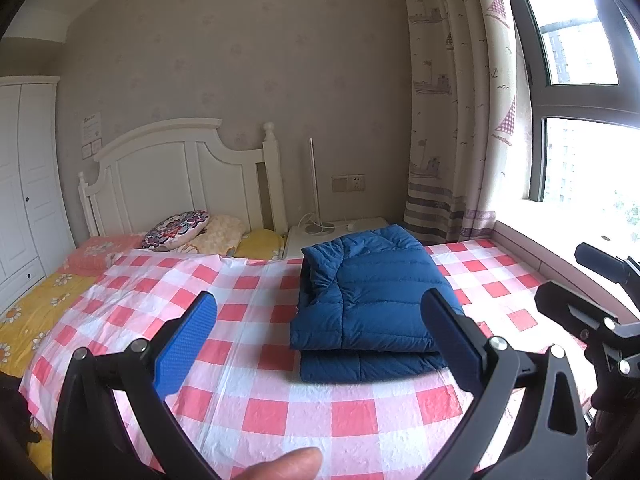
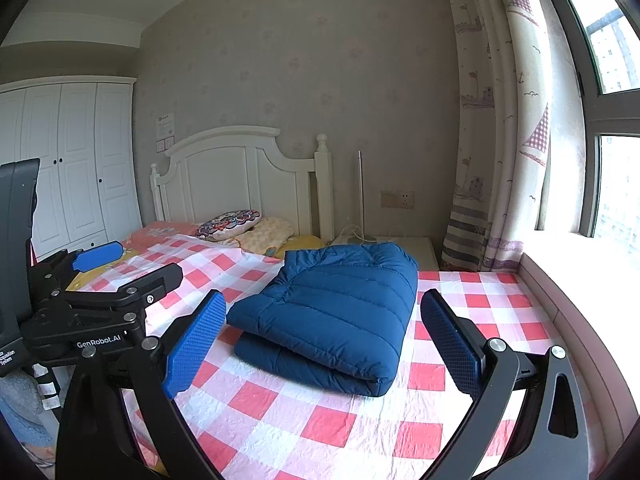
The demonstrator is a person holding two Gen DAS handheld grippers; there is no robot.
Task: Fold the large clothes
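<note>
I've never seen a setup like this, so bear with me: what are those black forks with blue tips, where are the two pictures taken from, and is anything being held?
The forks are hand-held grippers, one per hand, each with a camera looking along its two fingers. One picture comes from the left gripper, the other from the right gripper. Both are open and hold nothing. On the checked cloth over the bed lies a folded blue padded jacket, untouched. Pillows sit near the headboard.
</note>
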